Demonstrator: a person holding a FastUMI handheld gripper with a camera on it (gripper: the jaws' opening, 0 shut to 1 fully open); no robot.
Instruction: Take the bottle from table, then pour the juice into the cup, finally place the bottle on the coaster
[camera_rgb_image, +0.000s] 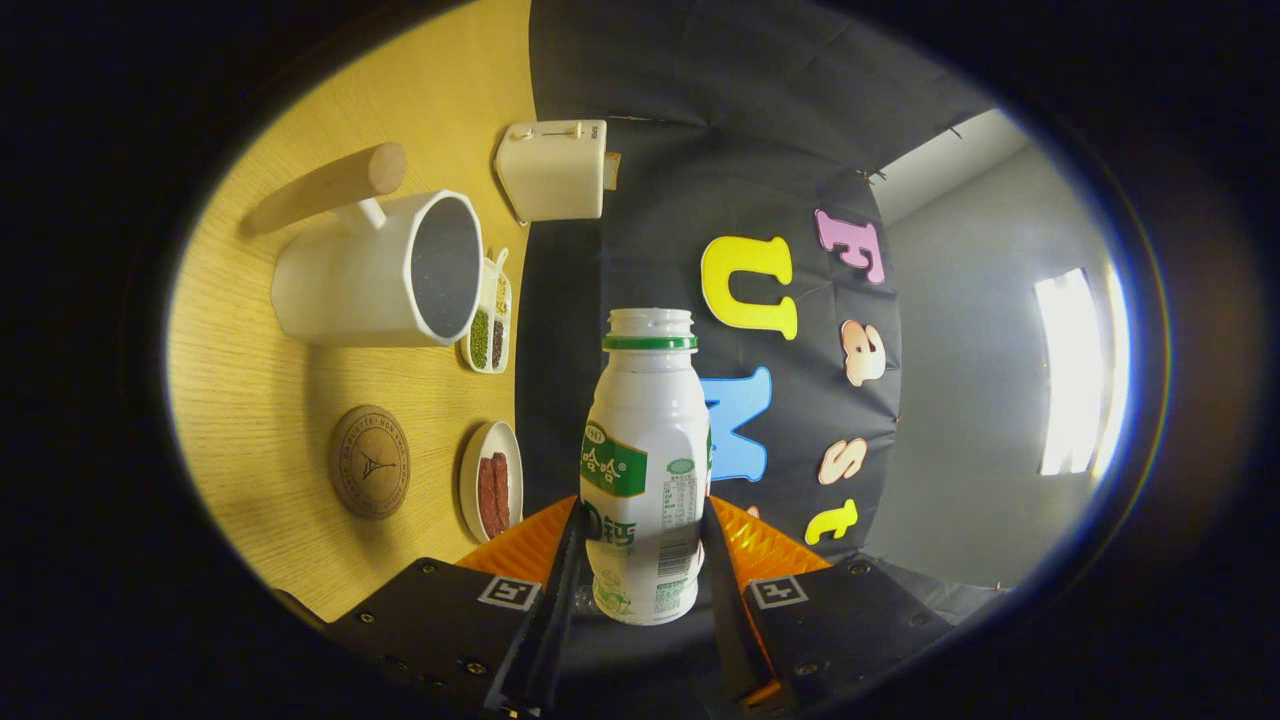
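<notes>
Your claw (643, 560) grips the bottle (645, 460) at lower centre, both fingers hiding its sides; cap off. The cup's (375, 270) inside, upper left, stays unreadable.

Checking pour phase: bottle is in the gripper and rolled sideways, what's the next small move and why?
Probably carry the bottle toward the cup until its mouth is over the cup's opening. The gripper is shut on the bottle, cap off, and the view is rolled so the table stands on edge, but the bottle's mouth is off to the side of the cup. The coaster comes later.
</notes>
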